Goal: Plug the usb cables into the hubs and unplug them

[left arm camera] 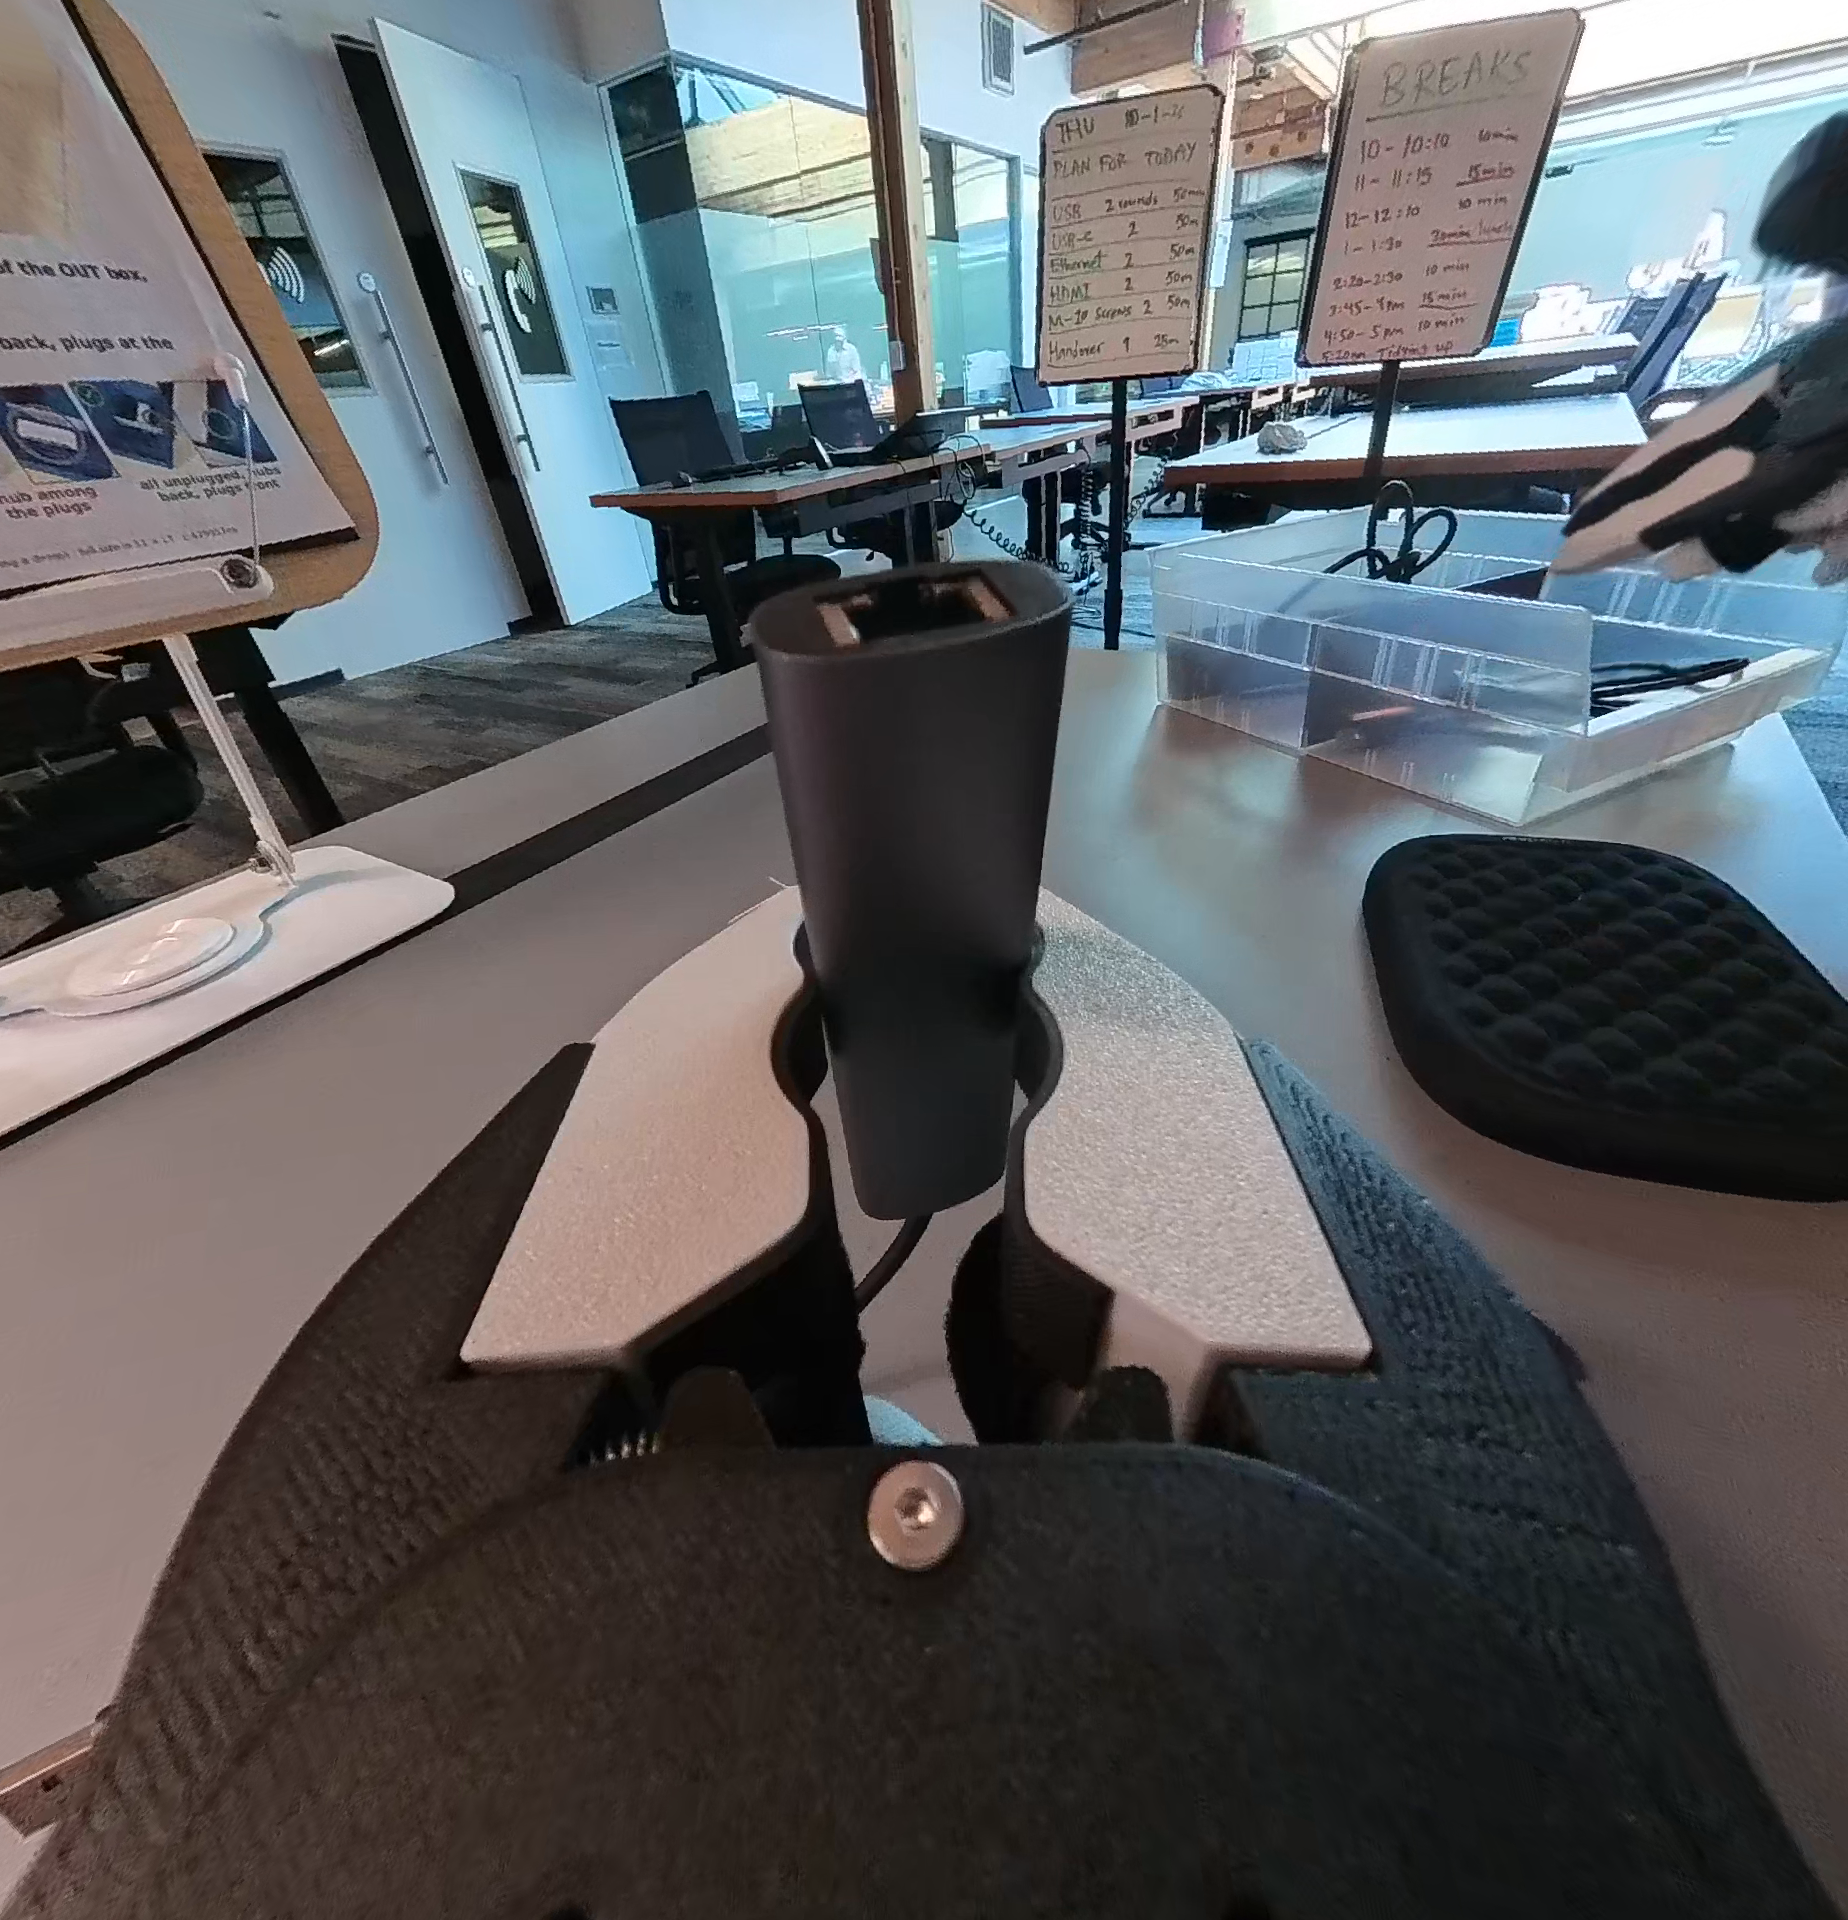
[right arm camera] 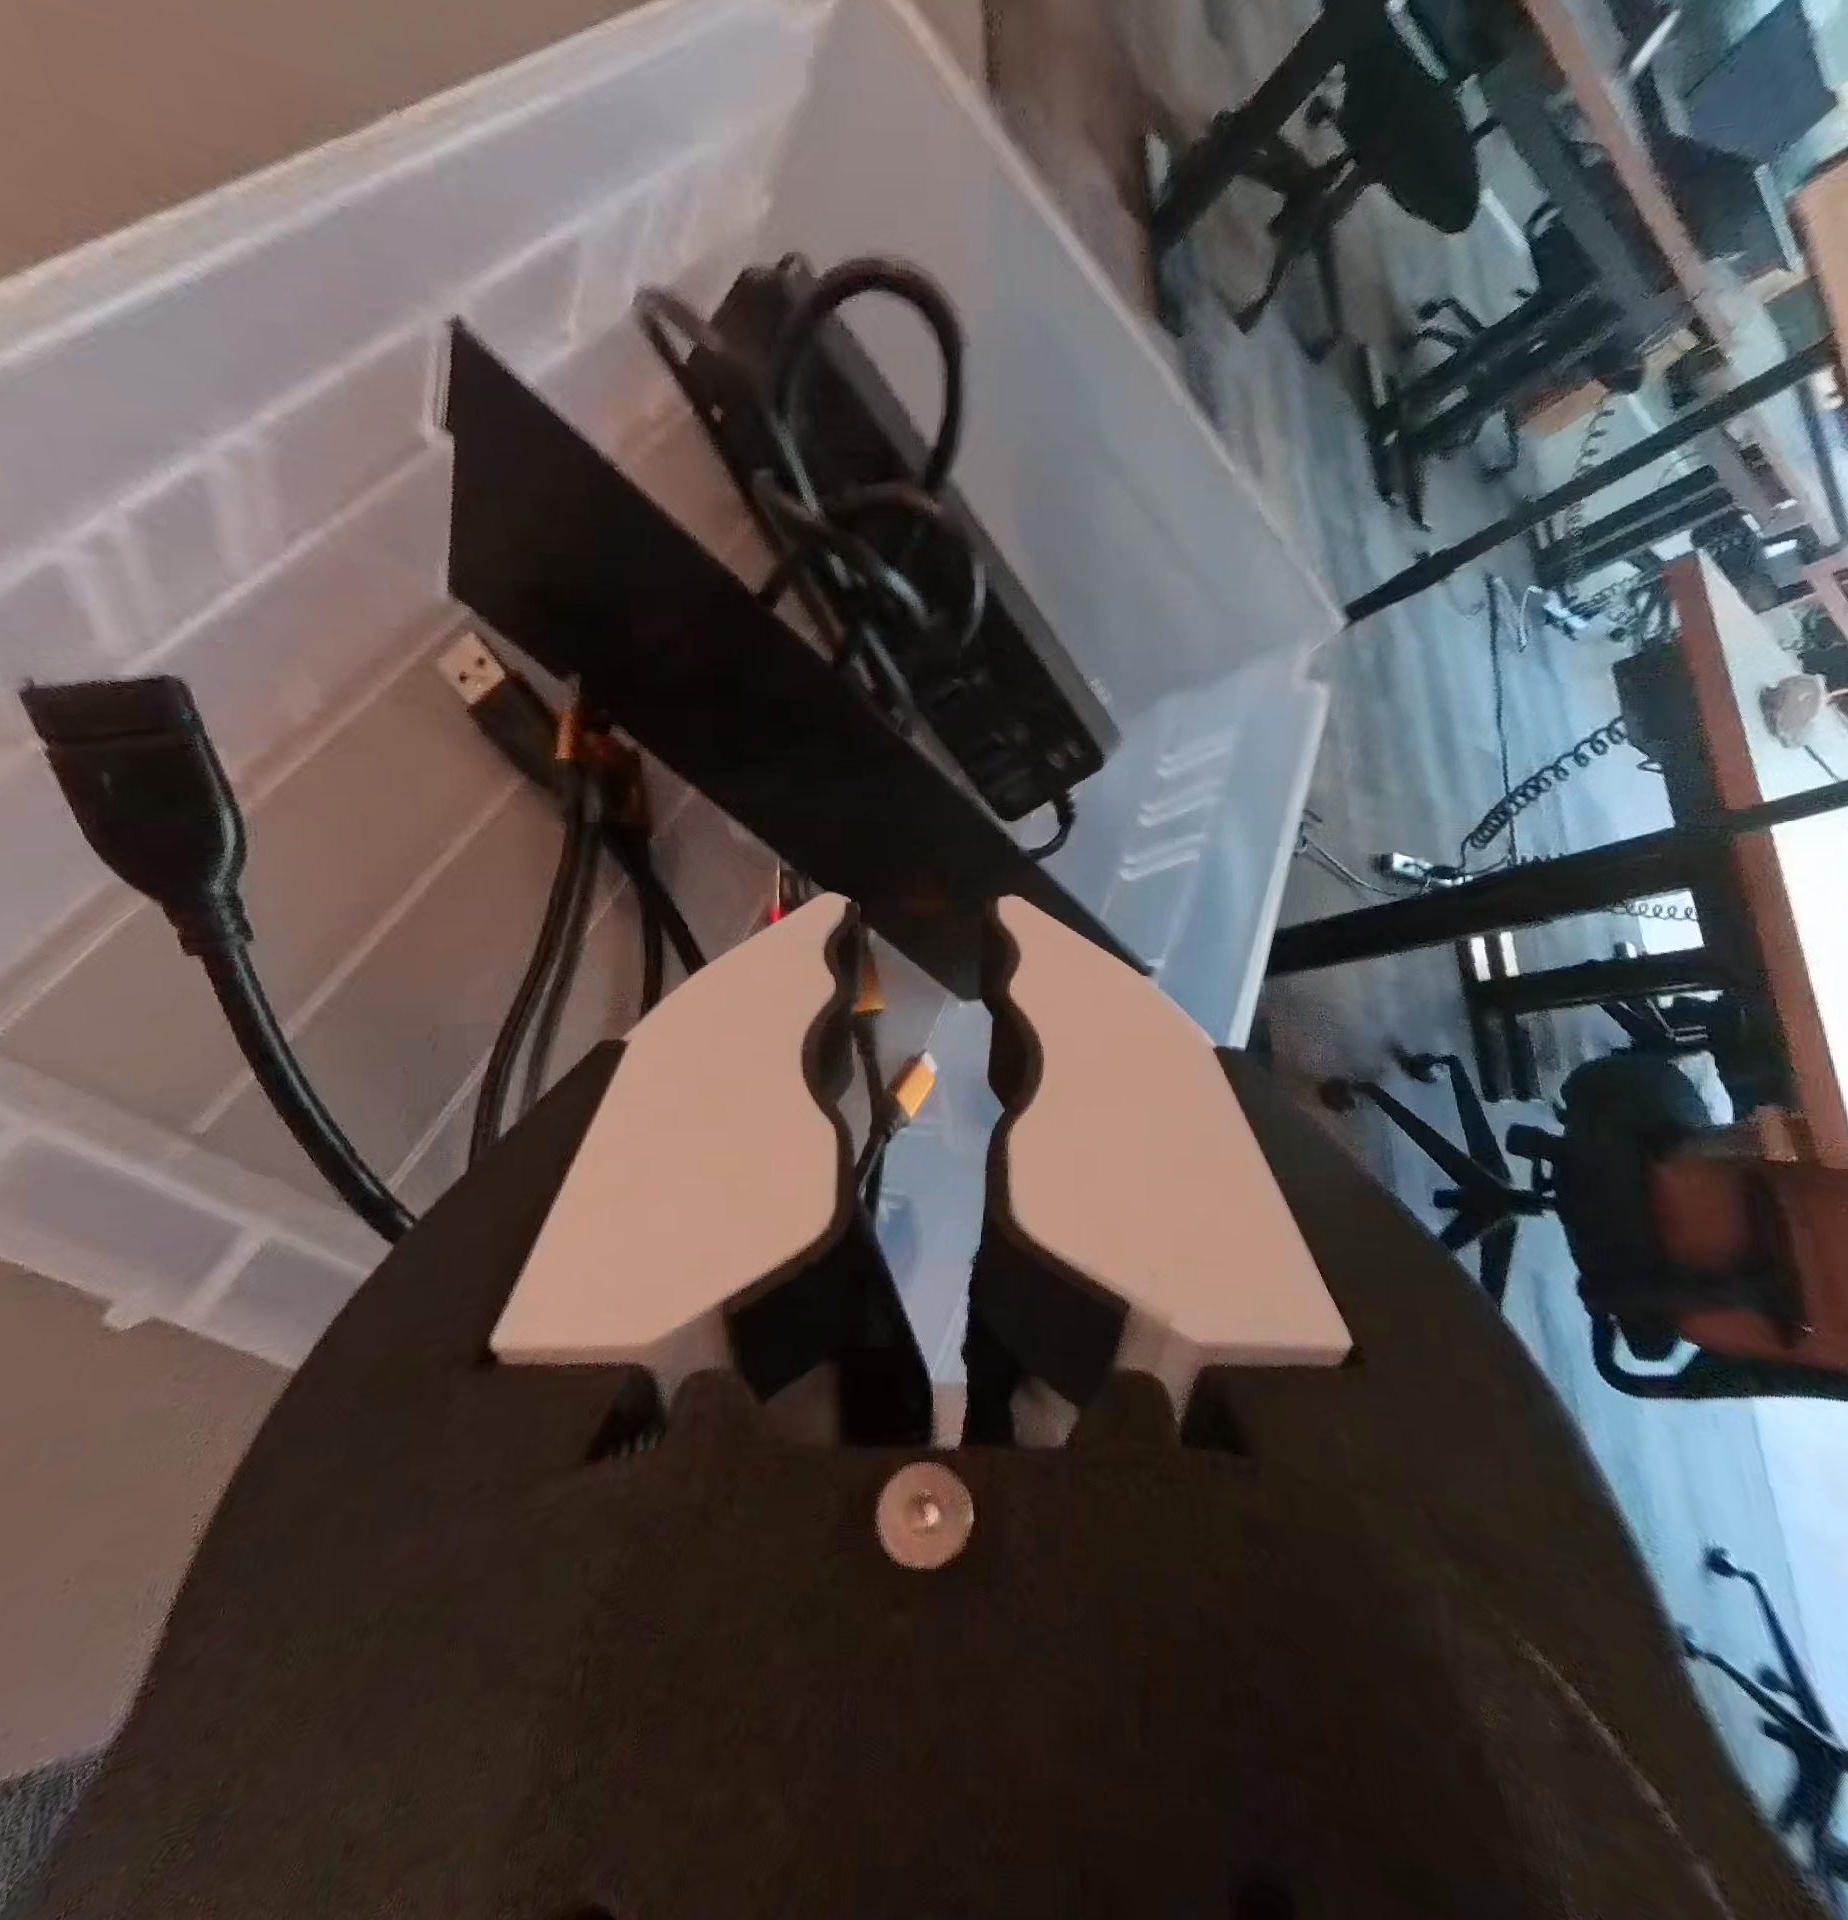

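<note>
- The left hand-held gripper (left arm camera: 915, 997) is clamped on a dark grey hub (left arm camera: 904, 883), its white fingers (left arm camera: 691, 1143) pressed against both sides of the hub's lower half.
- The hub stands out forward from the jaws above the grey bench (left arm camera: 276, 1195), with a rectangular port showing in its far end and a thin black lead running back from its near end between the fingers.
- To the right on the bench lies a black honeycomb-textured pad (left arm camera: 1616, 1029), and past it sits a clear plastic bin (left arm camera: 1419, 686) with dividers.
- The right hand-held gripper (right arm camera: 920, 914) shows in the left view as a blurred shape reaching over that bin's far right end.
- In the right view its jaws stand a narrow way apart, with nothing clamped; they hover over the bin (right arm camera: 224, 416), close to a black divider panel (right arm camera: 691, 665).
- On one side of the panel lies a black hub (right arm camera: 1003, 717) with a black cable coiled on top of it.
- On the other side lie loose USB cables (right arm camera: 546, 914): one bare silver plug (right arm camera: 473, 675) points out, and a thick black cable with a wide connector (right arm camera: 130, 769) lies farther to the left.
- A thin cable with an orange-tipped plug (right arm camera: 909, 1086) shows through the gap between the fingers.
- At the left of the bench a white stand (left arm camera: 224, 935) holds a printed instruction sheet, and two handwritten whiteboards (left arm camera: 1128, 229) stand on poles behind.
</note>
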A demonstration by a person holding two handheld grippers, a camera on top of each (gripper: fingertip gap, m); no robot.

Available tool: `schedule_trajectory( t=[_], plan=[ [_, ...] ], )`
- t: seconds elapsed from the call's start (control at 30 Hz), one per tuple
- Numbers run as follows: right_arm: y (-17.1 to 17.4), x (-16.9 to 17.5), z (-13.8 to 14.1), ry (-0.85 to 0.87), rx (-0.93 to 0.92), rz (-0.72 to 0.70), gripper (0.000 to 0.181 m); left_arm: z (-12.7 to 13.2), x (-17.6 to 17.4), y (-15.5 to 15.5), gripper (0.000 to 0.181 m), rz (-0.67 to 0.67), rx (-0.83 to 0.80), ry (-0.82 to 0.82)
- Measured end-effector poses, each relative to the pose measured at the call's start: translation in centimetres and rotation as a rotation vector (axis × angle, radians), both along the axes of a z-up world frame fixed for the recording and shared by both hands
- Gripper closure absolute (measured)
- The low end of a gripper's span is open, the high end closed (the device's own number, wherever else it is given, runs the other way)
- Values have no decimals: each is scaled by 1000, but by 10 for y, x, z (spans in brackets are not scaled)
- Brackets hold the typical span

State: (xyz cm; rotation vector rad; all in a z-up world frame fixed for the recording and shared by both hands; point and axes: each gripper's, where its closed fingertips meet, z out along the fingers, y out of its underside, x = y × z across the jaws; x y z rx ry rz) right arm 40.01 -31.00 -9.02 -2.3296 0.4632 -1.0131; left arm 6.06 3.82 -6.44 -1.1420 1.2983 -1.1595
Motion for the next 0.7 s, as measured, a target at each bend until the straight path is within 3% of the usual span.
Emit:
schedule_trajectory(
  t=[0.2, 0.33, 0.4, 0.43, 0.57, 0.7],
  plan=[
    [8, -21, 59, -131, 244, 93, 158, 4, -1, -1, 149, -15, -27, -24],
    [58, -93, 143, -303, 685, 496, 151, 19, -7, -4, 149, -91, -169, -134],
    [76, -139, 179, -350, 903, 692, 138, 28, -12, -1, 149, -124, -256, -192],
    [87, -162, 191, -357, 984, 784, 105, 30, -14, 1, 149, -134, -297, -211],
    [146, -241, 192, -327, 1051, 1041, 69, 39, -20, 1, 149, -242, -444, -287],
    [217, -307, 148, -334, 1035, 1138, 75, 53, -28, -18, 150, -491, -625, -364]
  ],
)
